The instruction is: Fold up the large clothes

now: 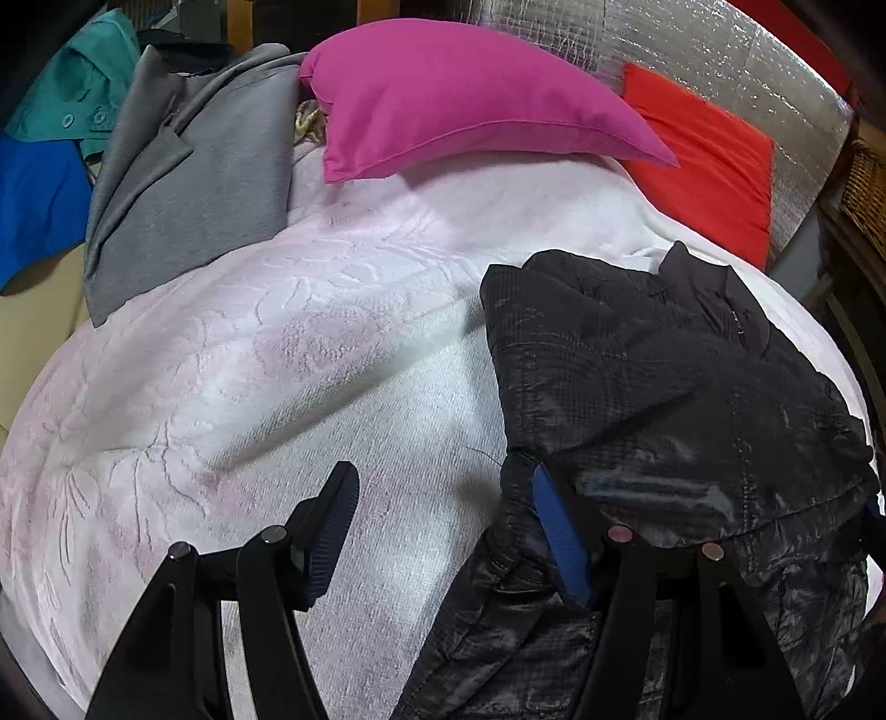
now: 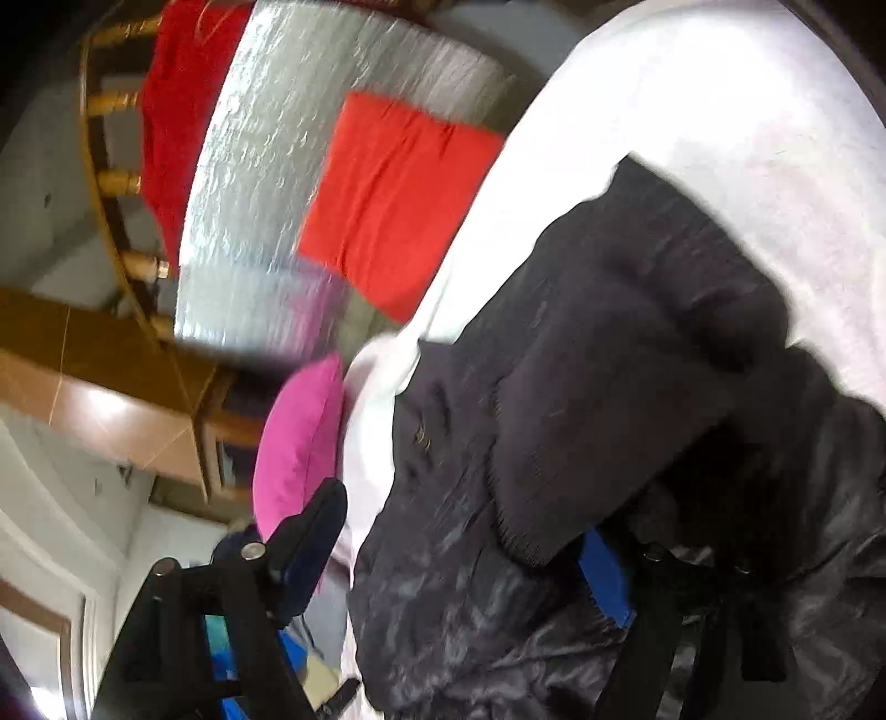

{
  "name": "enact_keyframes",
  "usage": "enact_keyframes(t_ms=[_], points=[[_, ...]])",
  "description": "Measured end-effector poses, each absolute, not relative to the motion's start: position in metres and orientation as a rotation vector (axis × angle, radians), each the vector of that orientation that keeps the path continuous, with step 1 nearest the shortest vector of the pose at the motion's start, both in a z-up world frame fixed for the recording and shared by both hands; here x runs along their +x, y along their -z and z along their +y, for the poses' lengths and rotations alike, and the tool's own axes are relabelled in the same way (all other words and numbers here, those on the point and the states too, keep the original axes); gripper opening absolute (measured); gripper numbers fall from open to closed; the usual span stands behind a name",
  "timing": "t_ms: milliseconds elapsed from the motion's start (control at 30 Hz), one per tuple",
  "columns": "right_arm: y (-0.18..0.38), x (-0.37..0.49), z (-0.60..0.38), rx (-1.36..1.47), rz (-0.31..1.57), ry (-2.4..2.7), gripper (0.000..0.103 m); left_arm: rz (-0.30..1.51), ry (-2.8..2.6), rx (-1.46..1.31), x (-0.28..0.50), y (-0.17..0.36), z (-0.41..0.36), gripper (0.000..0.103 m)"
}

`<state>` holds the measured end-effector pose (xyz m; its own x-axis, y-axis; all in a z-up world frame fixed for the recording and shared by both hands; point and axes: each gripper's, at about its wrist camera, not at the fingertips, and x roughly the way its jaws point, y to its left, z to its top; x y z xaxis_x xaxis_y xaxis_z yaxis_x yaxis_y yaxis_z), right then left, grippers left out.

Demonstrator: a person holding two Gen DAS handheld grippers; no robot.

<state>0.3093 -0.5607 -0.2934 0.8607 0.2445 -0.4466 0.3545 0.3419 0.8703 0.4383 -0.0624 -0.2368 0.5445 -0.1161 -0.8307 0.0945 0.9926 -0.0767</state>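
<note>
Folding is the job, and the thing to fold is a black puffy jacket (image 1: 664, 399) lying bunched on the right side of a bed. The left gripper (image 1: 443, 520) has its fingers apart; one blue pad sits just under the jacket's near edge and the other is over bare blanket, so it is not pinching anything yet. The right gripper (image 2: 459, 554) also looks open, with jacket cloth draped across the space between its fingers, though the right view is blurry so I cannot be sure. I think the step now is to get a good hold on the jacket's near edge. To do it well, each gripper should slide its lower finger under one layer of cloth, close on a seam or hem, not on puffy stuffing, and then lift both sides together so the jacket opens flat before folding. Slippery cloth could slide out, so a firm pinch would help. The bed has a pale pink blanket (image 1: 277, 387) with a flower pattern, soft and a bit wrinkled. At the far end are a pink pillow (image 1: 454, 94) and a red pillow (image 1: 714, 171). A grey coat (image 1: 199, 183) lies on the left, apart from the jacket, with teal and blue clothes beyond it. A shiny silver sheet (image 1: 692, 50) stands behind the pillows.
</note>
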Motion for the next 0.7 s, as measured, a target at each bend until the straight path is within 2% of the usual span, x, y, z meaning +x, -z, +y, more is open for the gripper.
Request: enact_keyframes(t_ms=[33, 100, 133, 167, 233, 500, 700], points=[[0.301, 0.312, -0.565, 1.263, 0.585, 0.076, 0.081, 0.990, 0.126, -0.025, 0.439, 0.238, -0.062, 0.066], [0.312, 0.317, -0.570, 1.289, 0.617, 0.106, 0.061, 1.000, 0.133, -0.031, 0.441, 0.240, -0.063, 0.066], [0.314, 0.319, -0.572, 1.290, 0.632, 0.135, 0.035, 1.006, 0.141, -0.032, 0.442, 0.241, -0.065, 0.066], [0.318, 0.322, -0.573, 1.293, 0.654, 0.163, 0.023, 1.013, 0.148, -0.029, 0.442, 0.242, -0.067, 0.066], [0.322, 0.320, -0.571, 1.290, 0.677, 0.202, 0.017, 1.015, 0.151, -0.013, 0.441, 0.243, -0.070, 0.066], [0.245, 0.285, -0.558, 0.911, 0.550, 0.214, 0.015, 1.015, 0.182, 0.016, 0.439, 0.245, -0.079, 0.066], [0.278, 0.291, -0.566, 0.877, 0.790, 0.259, 0.019, 1.031, 0.184, 0.060, 0.437, 0.252, -0.088, 0.066]])
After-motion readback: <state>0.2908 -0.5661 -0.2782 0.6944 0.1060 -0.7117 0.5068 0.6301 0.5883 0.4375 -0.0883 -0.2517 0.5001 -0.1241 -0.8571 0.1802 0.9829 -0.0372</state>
